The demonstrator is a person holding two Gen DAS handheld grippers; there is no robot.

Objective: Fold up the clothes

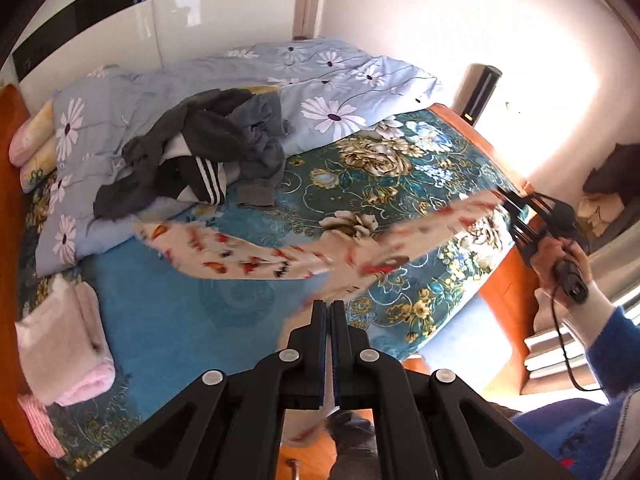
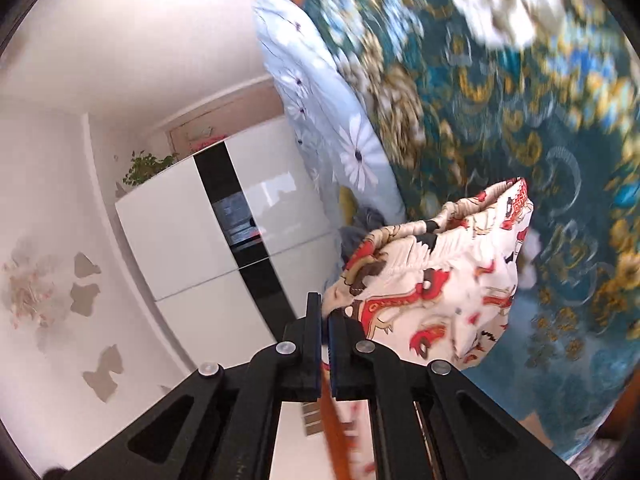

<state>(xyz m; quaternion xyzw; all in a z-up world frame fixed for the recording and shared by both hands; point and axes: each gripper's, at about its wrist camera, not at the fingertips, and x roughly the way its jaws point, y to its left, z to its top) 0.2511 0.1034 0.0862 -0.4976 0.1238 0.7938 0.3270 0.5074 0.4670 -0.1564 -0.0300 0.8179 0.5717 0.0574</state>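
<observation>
While your left gripper and right gripper are both clamped on the printed garment, stretched in the air between them above the bed, you next lower it flat ahead of both grippers for folding.

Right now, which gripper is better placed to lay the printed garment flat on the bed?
Probably the left. The left gripper holds the printed garment over the bed's open blue area. The right gripper grips the elastic end out by the bed's edge.
</observation>
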